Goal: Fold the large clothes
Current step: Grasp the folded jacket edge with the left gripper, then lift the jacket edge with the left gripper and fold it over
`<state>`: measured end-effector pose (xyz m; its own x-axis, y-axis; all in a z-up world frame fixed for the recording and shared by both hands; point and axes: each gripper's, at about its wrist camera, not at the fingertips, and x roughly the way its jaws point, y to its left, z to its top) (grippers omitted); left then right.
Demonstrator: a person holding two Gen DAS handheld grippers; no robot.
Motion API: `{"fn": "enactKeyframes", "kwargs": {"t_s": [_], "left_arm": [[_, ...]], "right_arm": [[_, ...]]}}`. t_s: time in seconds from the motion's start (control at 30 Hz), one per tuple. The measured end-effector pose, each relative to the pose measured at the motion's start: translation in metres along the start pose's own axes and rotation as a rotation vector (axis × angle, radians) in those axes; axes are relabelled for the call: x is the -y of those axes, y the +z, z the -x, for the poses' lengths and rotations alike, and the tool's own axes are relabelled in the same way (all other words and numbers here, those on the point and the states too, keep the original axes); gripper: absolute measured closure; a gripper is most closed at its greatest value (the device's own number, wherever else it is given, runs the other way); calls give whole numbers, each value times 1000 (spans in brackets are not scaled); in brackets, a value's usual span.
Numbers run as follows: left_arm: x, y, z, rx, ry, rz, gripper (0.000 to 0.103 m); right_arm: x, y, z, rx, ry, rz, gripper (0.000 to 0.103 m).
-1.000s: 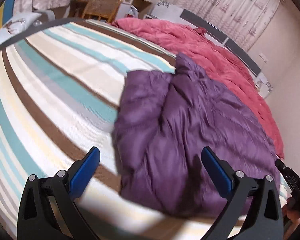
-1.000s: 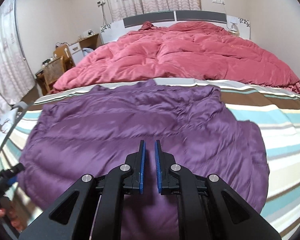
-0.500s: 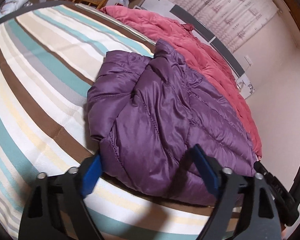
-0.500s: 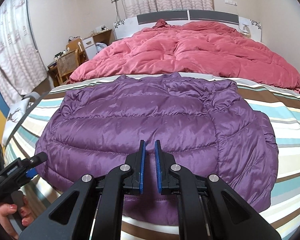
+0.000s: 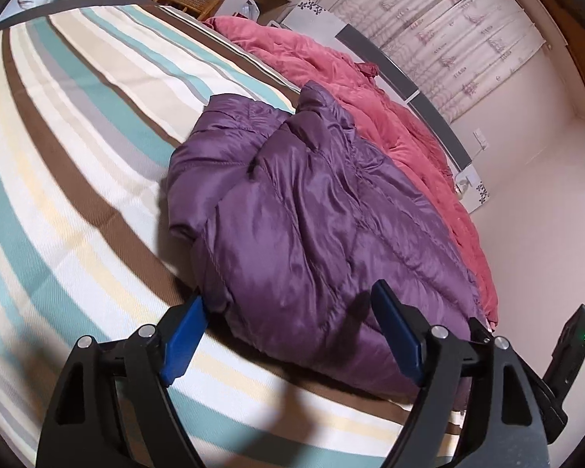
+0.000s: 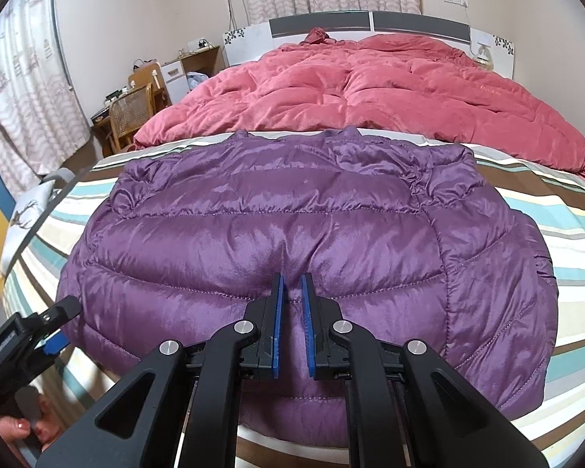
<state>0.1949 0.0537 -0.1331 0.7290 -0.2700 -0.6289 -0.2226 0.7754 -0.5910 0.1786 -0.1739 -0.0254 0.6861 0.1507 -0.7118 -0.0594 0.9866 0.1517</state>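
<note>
A purple puffer jacket lies folded on the striped bedspread; it also shows in the right wrist view. My left gripper is open, its jaws either side of the jacket's near corner, low over the bedspread. My right gripper is shut, with a narrow gap between the pads, and sits over the jacket's near hem. I cannot tell whether it pinches fabric. The left gripper appears at the left edge of the right wrist view.
A rumpled red duvet covers the far half of the bed, just behind the jacket. A headboard, curtains, a wicker chair and a desk stand beyond. The bed edge is near both grippers.
Both grippers have moved closer to the jacket's near edge. The left gripper has come down to the jacket's corner. The jacket has not changed shape.
</note>
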Motion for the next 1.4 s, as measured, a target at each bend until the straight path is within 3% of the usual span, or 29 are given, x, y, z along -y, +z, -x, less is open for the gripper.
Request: {"fn": "enactKeyframes", "kwargs": {"t_s": [0.13,0.53,0.63,0.77,0.83,0.93,1.1,1.4], "left_arm": [[-4,1,-4,8,-2,33,33],[-8,12,-23,103,-156,161,32],[-11,11,-27,122,-183,222,41],[-16,20,-48,89,-175,252,67],[-20,22,-53,75,-197,284,72],[-16,24,-53,80,-201,238,79],[-11,29,-41,84,-269,185,83],[5,23,11,118,-316,6,86]], "right_arm": [[1,-3,-2,-6,6,0,94],[1,0,1,-16,10,10,94],[-1,3,2,-13,14,10,94],[-2,8,6,23,25,5,94],[-4,13,5,36,37,13,94],[-8,22,-6,38,32,50,94],[-16,12,-52,-88,-17,146,94],[-11,-8,-36,-144,35,76,94]]}}
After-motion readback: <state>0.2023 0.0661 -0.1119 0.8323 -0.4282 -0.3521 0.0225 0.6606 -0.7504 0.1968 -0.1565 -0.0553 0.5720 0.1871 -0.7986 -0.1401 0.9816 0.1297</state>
